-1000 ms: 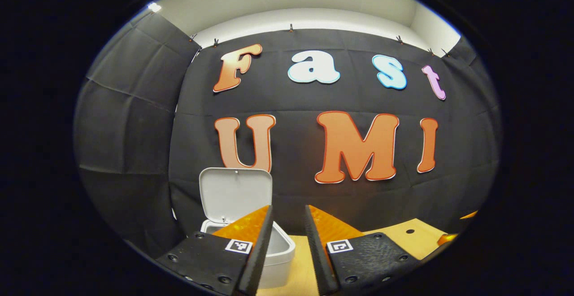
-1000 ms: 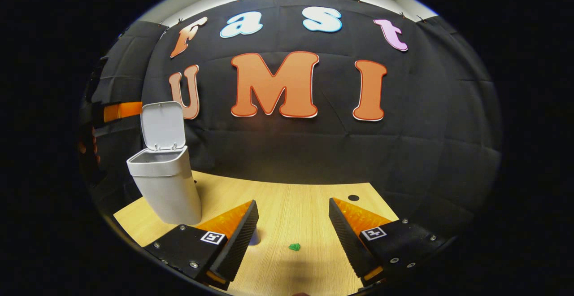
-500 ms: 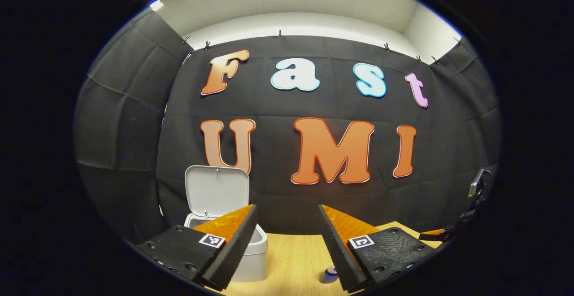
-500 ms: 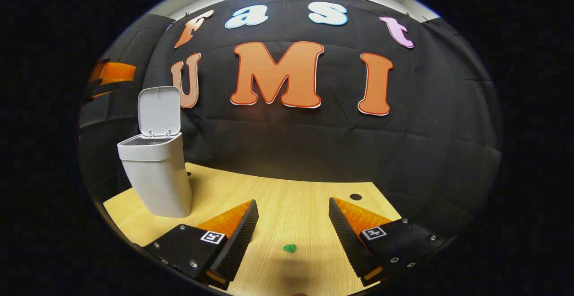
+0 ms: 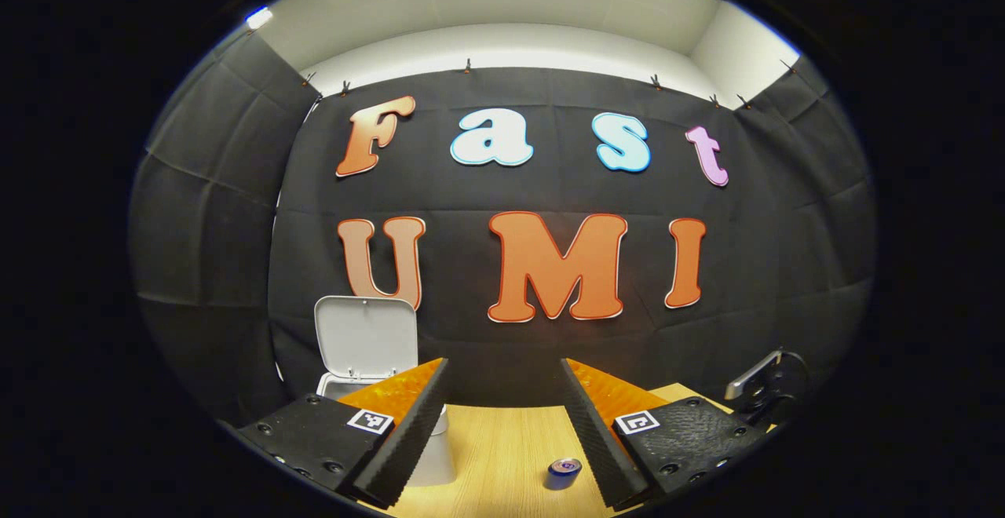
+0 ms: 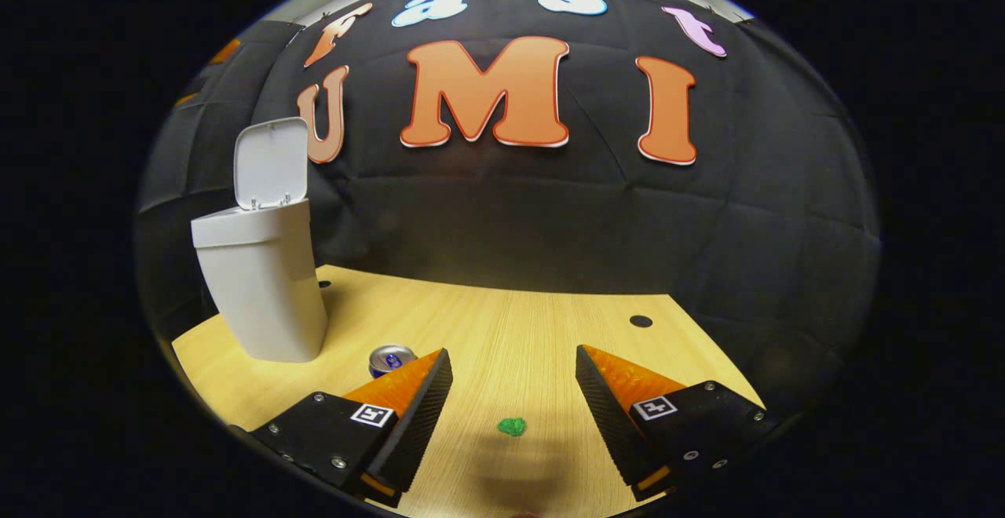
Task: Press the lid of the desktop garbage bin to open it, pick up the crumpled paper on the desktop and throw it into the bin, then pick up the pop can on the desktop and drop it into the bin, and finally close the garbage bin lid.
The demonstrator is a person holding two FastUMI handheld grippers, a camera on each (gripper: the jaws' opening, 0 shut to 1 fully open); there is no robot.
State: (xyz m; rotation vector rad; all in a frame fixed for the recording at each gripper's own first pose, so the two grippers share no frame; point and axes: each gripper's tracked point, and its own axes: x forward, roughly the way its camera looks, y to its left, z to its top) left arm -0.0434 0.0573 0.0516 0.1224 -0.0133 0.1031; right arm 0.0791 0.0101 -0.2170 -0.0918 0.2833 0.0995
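In the left gripper view, the left gripper (image 5: 502, 424) is held above the wooden desktop (image 5: 502, 447) with its fingers spread wide and nothing between them. The white garbage bin (image 5: 428, 455) stands just beyond its left finger, partly hidden by it, with the lid (image 5: 366, 337) tipped up and open. A pop can (image 5: 564, 472) stands upright on the desktop just inside the right finger, low in the gap.

In the right gripper view, the right gripper (image 6: 510, 400) also has its fingers wide apart and empty. A small green crumpled paper (image 6: 512, 426) lies on the desktop (image 6: 510, 322) between the fingers, touching neither. The pop can (image 6: 391, 360) stands just beyond the left finger's tip, and the garbage bin (image 6: 259, 282), lid (image 6: 270, 163) raised, stands farther off to the left.
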